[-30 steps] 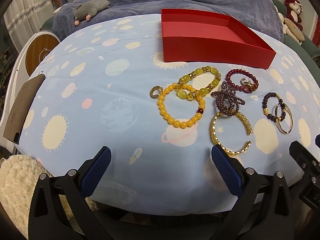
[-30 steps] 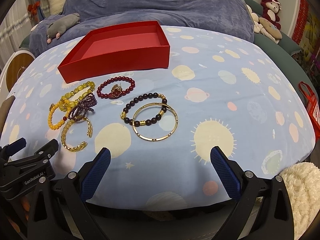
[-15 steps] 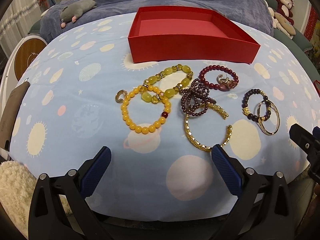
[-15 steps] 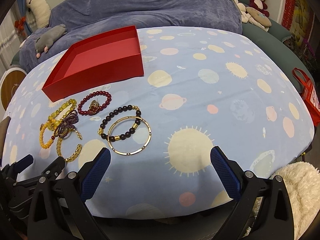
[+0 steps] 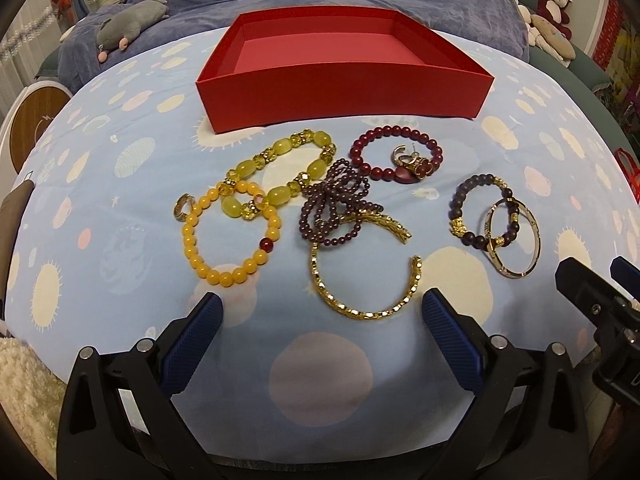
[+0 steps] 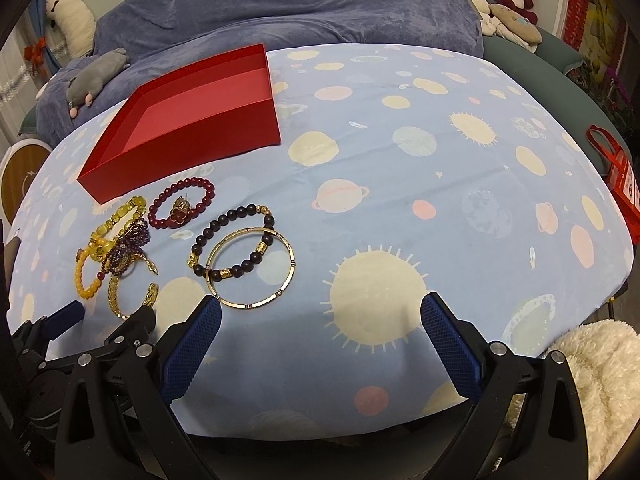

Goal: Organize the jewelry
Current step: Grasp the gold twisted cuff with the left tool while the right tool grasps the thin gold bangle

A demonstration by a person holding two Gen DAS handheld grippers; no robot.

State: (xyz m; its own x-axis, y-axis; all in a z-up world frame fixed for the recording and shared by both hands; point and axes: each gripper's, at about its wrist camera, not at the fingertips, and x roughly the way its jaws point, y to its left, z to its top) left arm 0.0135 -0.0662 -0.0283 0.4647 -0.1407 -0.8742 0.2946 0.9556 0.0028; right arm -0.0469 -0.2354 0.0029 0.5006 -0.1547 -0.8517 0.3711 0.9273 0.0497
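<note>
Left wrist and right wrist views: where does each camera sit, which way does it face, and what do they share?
Left wrist: on the left gripper, low at the table's near edge, facing the bracelets with the red box straight behind; its own open blue-padded fingers show, plus the right gripper at right.
Right wrist: on the right gripper, further right, facing mostly bare tablecloth; its open fingers show, with the left gripper at lower left.
Shared: red box, gold bangle, dark bead bracelet.
</note>
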